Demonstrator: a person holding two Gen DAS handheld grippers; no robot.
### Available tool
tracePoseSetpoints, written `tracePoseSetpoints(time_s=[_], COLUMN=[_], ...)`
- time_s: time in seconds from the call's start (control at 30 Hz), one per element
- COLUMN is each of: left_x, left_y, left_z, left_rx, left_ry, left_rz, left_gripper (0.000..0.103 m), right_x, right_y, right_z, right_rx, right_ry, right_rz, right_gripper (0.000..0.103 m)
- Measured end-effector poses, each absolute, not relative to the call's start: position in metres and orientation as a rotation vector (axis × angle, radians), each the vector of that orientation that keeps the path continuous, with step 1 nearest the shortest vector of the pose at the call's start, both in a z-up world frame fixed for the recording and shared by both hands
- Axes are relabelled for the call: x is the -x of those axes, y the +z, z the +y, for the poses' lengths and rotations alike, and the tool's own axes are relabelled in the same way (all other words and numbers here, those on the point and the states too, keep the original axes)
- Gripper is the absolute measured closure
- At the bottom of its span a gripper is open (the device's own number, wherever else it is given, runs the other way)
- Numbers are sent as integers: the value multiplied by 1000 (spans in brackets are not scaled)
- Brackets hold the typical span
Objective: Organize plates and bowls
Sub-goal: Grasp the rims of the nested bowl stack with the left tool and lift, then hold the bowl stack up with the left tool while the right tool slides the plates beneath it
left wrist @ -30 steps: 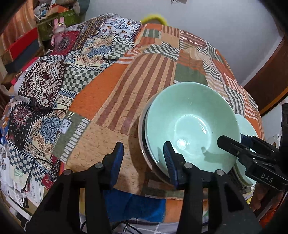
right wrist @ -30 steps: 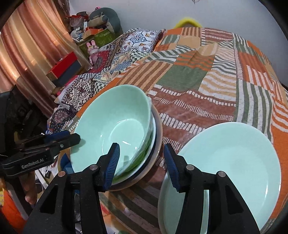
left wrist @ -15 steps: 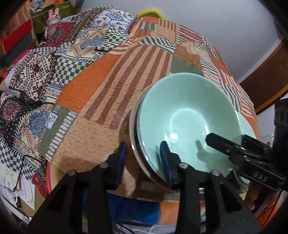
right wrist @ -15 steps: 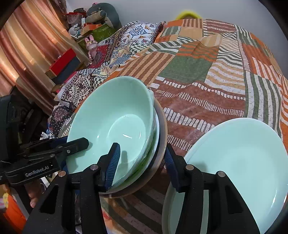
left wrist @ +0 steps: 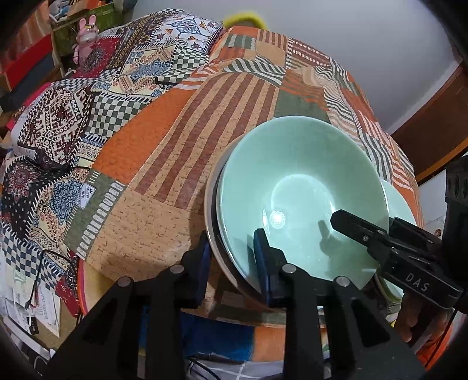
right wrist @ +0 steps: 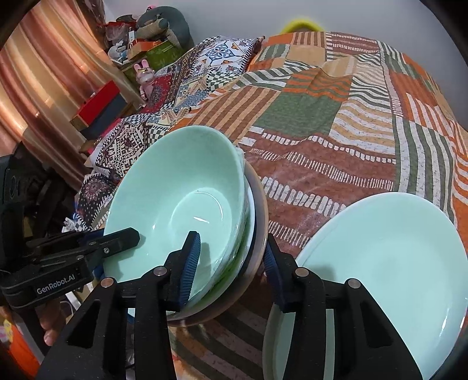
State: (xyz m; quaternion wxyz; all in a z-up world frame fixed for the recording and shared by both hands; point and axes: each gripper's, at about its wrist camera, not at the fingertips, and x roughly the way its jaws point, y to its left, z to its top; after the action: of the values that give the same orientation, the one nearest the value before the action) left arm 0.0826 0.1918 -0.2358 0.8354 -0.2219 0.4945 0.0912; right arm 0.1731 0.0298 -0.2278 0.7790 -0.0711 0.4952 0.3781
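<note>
A mint green bowl tops a stack of dishes with a white rim and a brown plate underneath, near the front edge of the patchwork-covered table. My left gripper is shut on the stack's near-left rim, one pad inside the bowl and one outside the plate. My right gripper straddles the opposite rim. Its jaws are closing with the rim between them, and the inner pad stands clear of the bowl wall. A mint green plate lies just right of the stack.
A patterned quilt covers the surface to the left of the table. A pink bunny toy, boxes and a curtain stand beyond it. A yellow object shows at the far edge. Someone's hand holds the right gripper.
My left jaws have drawn together onto the stack's rim. My right jaws have narrowed around the opposite rim. Neither hand has shifted much, and the dishes lie where they were.
</note>
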Motion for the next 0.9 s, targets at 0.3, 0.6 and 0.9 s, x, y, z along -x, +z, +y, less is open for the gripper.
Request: tracePoseSetpoints(time_s=[0.3, 0.6, 0.9], left_x=[-80, -75, -77], left_y=[-219, -183, -153], left_z=[184, 171, 138], left_rx=[454, 439, 379], left_ry=[211, 191, 143], left_rz=[1012, 942, 901], left_gripper=[74, 74, 74], right_x=[-171, -168, -161], right_y=[-220, -197, -168], right_z=[22, 8, -23], right_rx=[125, 82, 42], right_ry=[810, 822, 795], right_rz=[1063, 1012, 935], right_gripper=[65, 66, 66])
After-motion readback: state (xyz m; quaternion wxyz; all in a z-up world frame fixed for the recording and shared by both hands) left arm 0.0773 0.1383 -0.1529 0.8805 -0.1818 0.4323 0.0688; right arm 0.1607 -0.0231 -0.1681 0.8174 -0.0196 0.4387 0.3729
